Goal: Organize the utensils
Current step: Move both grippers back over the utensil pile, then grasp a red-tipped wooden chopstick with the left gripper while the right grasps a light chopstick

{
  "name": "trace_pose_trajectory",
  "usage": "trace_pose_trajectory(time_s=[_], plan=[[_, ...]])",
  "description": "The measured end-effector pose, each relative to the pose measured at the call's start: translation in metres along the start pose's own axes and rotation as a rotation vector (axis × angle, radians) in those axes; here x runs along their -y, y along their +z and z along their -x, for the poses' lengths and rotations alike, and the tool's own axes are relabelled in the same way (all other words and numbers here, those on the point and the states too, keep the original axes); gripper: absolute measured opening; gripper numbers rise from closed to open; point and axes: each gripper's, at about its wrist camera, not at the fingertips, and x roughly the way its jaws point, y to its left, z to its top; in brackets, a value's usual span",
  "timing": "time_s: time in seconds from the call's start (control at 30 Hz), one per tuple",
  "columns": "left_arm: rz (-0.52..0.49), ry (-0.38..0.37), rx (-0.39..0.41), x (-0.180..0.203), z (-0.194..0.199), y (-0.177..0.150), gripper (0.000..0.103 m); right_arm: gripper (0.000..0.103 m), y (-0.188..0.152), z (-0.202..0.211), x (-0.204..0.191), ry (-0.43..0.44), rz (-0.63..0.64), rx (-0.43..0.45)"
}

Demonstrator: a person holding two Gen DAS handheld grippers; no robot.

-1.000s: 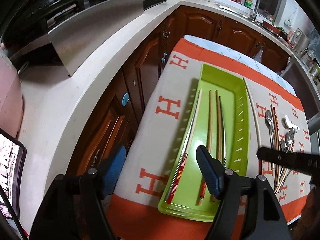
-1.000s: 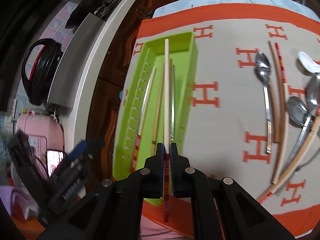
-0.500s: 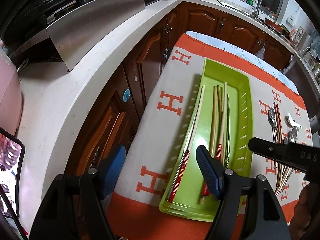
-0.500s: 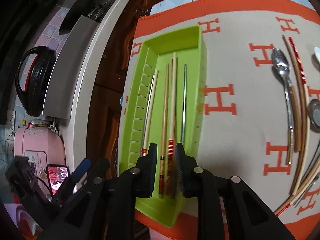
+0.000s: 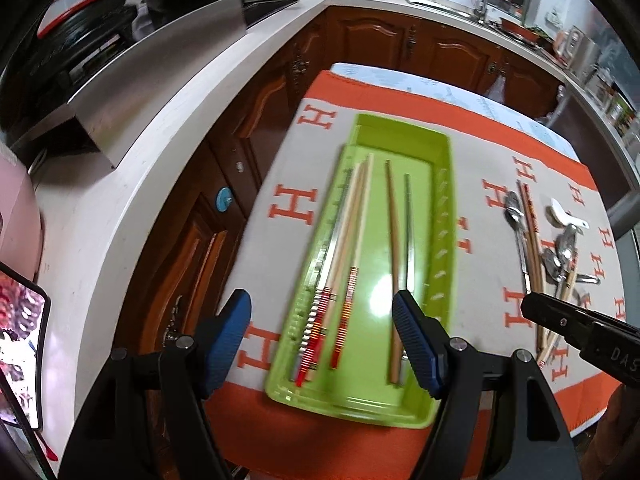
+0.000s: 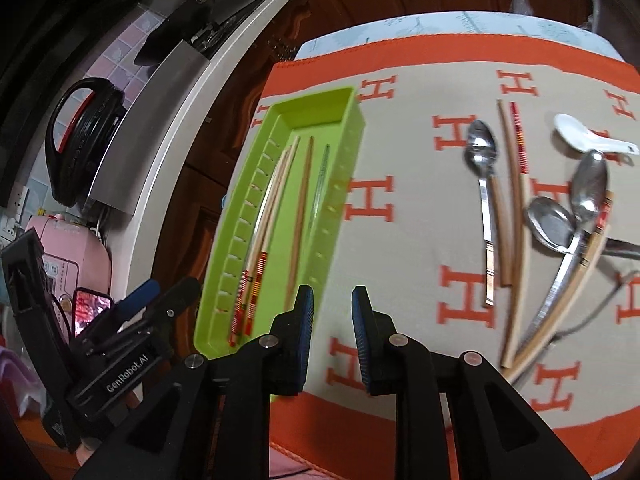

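Since a second before, our right gripper had released the chopstick into the tray and drawn aside over the cloth; its jaws stood slightly apart with nothing between them. Our left gripper hung wide open and empty above the tray's near end. Five chopsticks lay lengthwise inside. Spoons and further chopsticks stayed on the cloth, well apart from the tray.

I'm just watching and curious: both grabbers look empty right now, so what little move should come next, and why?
Probably swing the right gripper, open and empty, over to the loose wooden chopsticks on the orange-and-beige cloth. Several chopsticks already lie in the long green plastic tray, while more remain beside the metal spoons.
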Motion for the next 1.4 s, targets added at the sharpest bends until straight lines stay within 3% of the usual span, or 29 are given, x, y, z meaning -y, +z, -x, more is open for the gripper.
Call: trace_pose_trajectory(time_s=[0.53, 0.8, 0.97, 1.03, 1.27, 1.4], plan=[[-0.189, -0.144, -0.036, 0.104, 0.013, -0.021, 0.071, 0.02, -0.042, 0.076, 0.097, -0.088, -0.07, 0.088], [-0.312, -0.241, -0.146, 0.157, -0.012, -0.041, 0.071, 0.02, -0.056, 0.085, 0.151, -0.085, -0.161, 0.087], [-0.334, -0.265, -0.212, 0.174, -0.029, -0.049, 0.071, 0.02, -0.061, 0.075, 0.165, -0.077, -0.18, 0.061], [-0.32, -0.275, -0.221, 0.175, -0.032, -0.045, 0.069, 0.02, -0.062, 0.071, 0.171, -0.071, -0.181, 0.054], [-0.277, -0.315, -0.25, 0.19, -0.047, -0.018, 0.047, 0.02, -0.057, 0.063, 0.18, -0.059, -0.185, 0.055], [-0.272, -0.342, -0.267, 0.208, -0.057, -0.003, 0.044, 0.02, -0.047, 0.062, 0.185, -0.048, -0.19, 0.071]])
